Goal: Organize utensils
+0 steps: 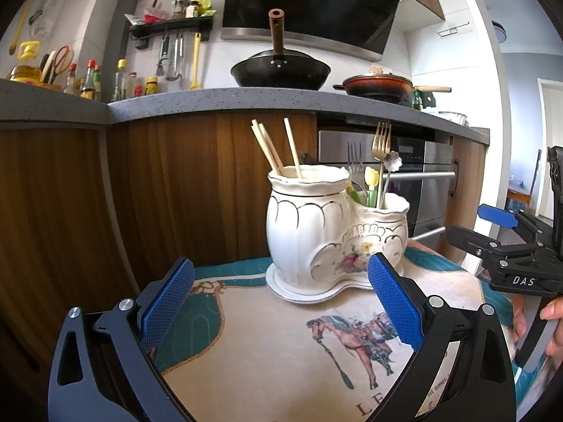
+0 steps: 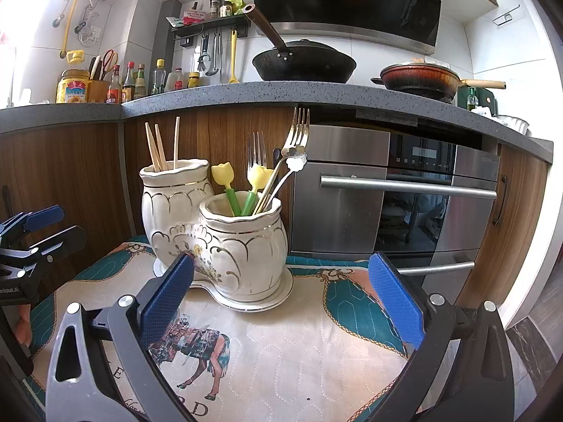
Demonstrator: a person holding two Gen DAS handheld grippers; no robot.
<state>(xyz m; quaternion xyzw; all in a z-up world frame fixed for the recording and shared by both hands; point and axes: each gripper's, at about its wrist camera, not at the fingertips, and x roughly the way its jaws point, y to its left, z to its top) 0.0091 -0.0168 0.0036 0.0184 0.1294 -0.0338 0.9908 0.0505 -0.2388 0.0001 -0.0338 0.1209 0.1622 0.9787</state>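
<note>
- The left gripper (image 1: 279, 300) was spread wide, holding nothing.
- The right gripper (image 2: 281, 299) was likewise spread and empty.
- The white holder (image 2: 214, 235) stood on its saucer on the cloth (image 2: 292, 358).
- Chopsticks (image 2: 162, 145) stood in the taller pot; forks (image 2: 296, 133) in the lower.

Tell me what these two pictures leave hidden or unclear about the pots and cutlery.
- Utensil lower ends: both views, hidden inside the ceramic holder.
- Chopsticks count: left view shows about four, right view three; they overlap.
- Silver fork: left view, mostly behind the taller pot.
- Holder's floral panel: right view, partly covered by the right gripper finger.
- Bottle labels on the counter: too small.
</note>
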